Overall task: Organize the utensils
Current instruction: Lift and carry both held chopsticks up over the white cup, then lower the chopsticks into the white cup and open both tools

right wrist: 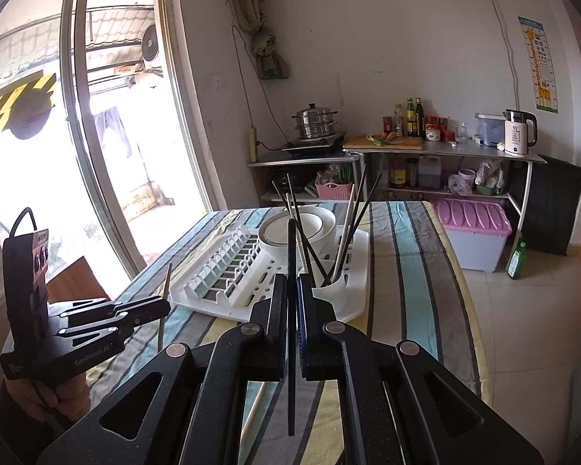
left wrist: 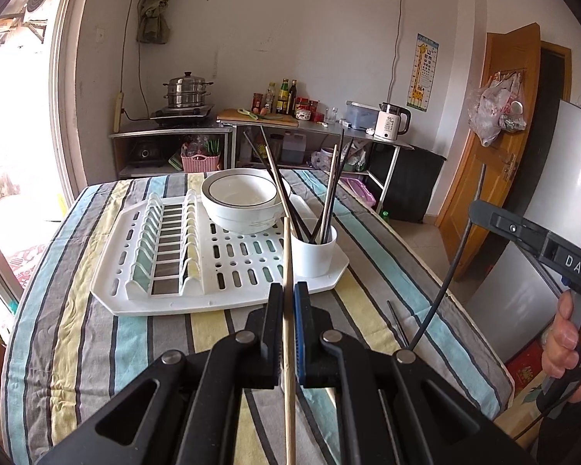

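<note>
My left gripper (left wrist: 288, 290) is shut on a pale wooden chopstick (left wrist: 287, 248) that points toward the white cup (left wrist: 315, 252). The cup holds several chopsticks and stands on the white drying rack (left wrist: 135, 298), beside a white bowl (left wrist: 240, 201). My right gripper (right wrist: 292, 283) is shut on a black chopstick (right wrist: 291, 255), raised in front of the cup (right wrist: 335, 288). Each gripper shows in the other's view: the right gripper (left wrist: 478, 209) with its black chopstick (left wrist: 453, 267), the left gripper (right wrist: 164, 306) with its wooden chopstick (right wrist: 167, 279). A dark chopstick (left wrist: 397, 321) and a wooden chopstick (right wrist: 257, 403) lie loose on the cloth.
The table wears a striped cloth (left wrist: 77, 329); its right edge drops to a tiled floor (right wrist: 523, 329). A pink-lidded bin (right wrist: 472, 228), kitchen shelves with a kettle (right wrist: 517, 135) and a wooden door (left wrist: 499, 147) stand behind. A glass sliding door (right wrist: 97, 135) is on the left.
</note>
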The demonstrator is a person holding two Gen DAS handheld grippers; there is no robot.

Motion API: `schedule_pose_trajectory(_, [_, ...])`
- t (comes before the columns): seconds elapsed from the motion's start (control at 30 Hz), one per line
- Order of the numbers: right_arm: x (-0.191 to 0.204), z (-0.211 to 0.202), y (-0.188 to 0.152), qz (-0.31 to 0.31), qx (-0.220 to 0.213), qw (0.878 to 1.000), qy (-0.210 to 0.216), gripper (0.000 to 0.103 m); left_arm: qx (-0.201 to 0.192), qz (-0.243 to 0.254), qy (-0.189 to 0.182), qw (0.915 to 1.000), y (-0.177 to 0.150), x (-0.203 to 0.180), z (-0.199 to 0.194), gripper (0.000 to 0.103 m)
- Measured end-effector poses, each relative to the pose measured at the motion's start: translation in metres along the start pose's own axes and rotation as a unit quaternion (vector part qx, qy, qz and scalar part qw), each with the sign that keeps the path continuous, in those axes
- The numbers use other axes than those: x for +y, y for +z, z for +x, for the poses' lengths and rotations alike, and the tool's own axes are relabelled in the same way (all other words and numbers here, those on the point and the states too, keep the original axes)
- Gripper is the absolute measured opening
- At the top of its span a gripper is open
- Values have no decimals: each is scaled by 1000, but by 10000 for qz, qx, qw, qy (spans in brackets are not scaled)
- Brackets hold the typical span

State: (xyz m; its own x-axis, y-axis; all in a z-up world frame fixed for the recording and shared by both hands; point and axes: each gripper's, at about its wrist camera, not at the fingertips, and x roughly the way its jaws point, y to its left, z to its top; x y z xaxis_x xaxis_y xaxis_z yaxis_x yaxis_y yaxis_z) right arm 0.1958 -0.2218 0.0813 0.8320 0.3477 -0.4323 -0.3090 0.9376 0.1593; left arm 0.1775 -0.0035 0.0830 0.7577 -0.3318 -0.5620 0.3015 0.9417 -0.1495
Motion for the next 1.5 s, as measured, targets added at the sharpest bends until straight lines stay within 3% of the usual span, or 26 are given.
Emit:
schedule_pose_trajectory(0.33, [-10,10,22,44,-166,9999,-21,4,-188,-309,-332,9988,53,1,46,6])
schedule_pose_trajectory(0.83, [-28,47,85,100,-580,9983,21,4,-934,-552,-340,9935,133,0,101,6])
schedule_pose_trajectory(1.13, [-35,73,104,139,-647,9978,89,4,-1170,-560,-212,9913,143,6,140,6])
schedule_pose_trajectory(1.5, [-47,102,106,246,-541,9982,81,4,-1136,-377,-283,9924,133,3,167,6])
